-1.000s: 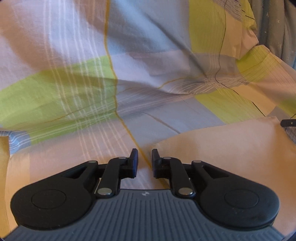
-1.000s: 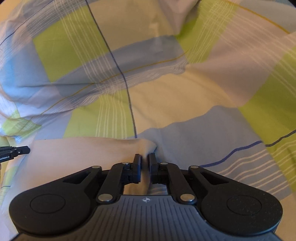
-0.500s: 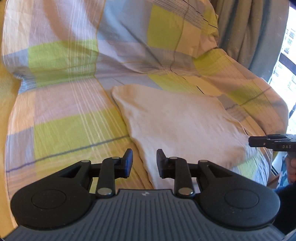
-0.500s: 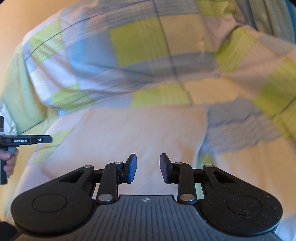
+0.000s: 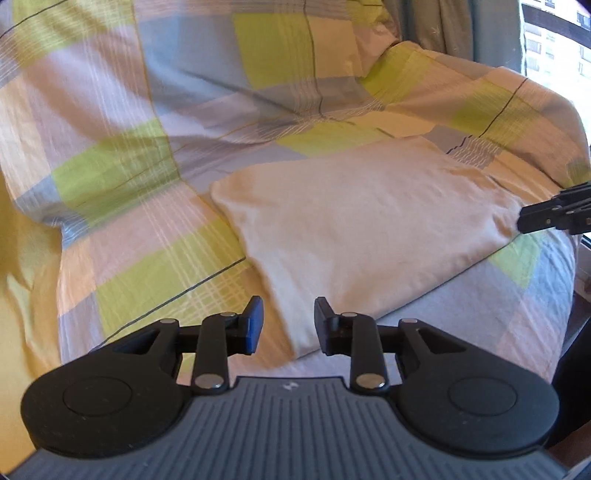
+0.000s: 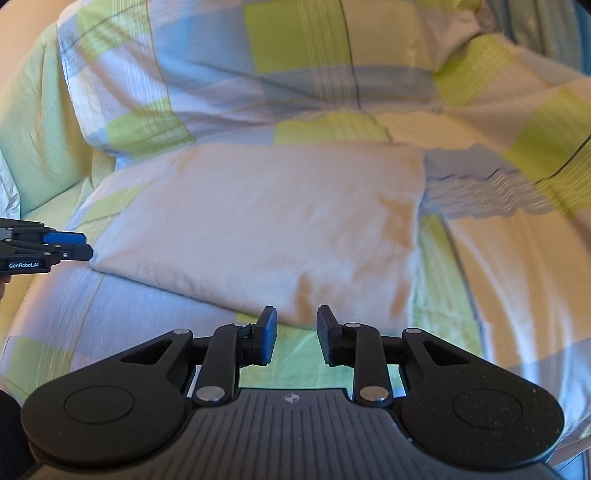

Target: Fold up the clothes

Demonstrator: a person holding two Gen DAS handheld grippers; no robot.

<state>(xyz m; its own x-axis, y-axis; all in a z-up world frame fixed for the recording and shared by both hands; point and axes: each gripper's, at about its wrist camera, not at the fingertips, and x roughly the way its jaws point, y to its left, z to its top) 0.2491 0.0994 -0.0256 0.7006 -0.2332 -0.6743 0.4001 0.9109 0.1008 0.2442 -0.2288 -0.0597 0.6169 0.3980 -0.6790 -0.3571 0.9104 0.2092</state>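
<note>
A cream folded garment point(image 5: 362, 221) lies flat on the checked bedspread point(image 5: 140, 236); it also shows in the right wrist view point(image 6: 266, 225). My left gripper point(image 5: 288, 323) is open and empty, held just above the garment's near corner. My right gripper point(image 6: 293, 330) is open and empty, just short of the garment's near edge. The right gripper's tip shows at the right of the left wrist view point(image 5: 554, 214). The left gripper's tip shows at the left of the right wrist view point(image 6: 48, 247).
The bedspread point(image 6: 498, 258) in green, blue and cream checks covers the bed and rises into pillows point(image 5: 258, 66) behind. A grey curtain point(image 5: 454, 29) and a window point(image 5: 554, 40) stand at the far right. The bed's edge drops off at the right.
Both grippers opened, let go of the garment and pulled back from it. The folded garment now lies flat on the bedspread, in full view.
</note>
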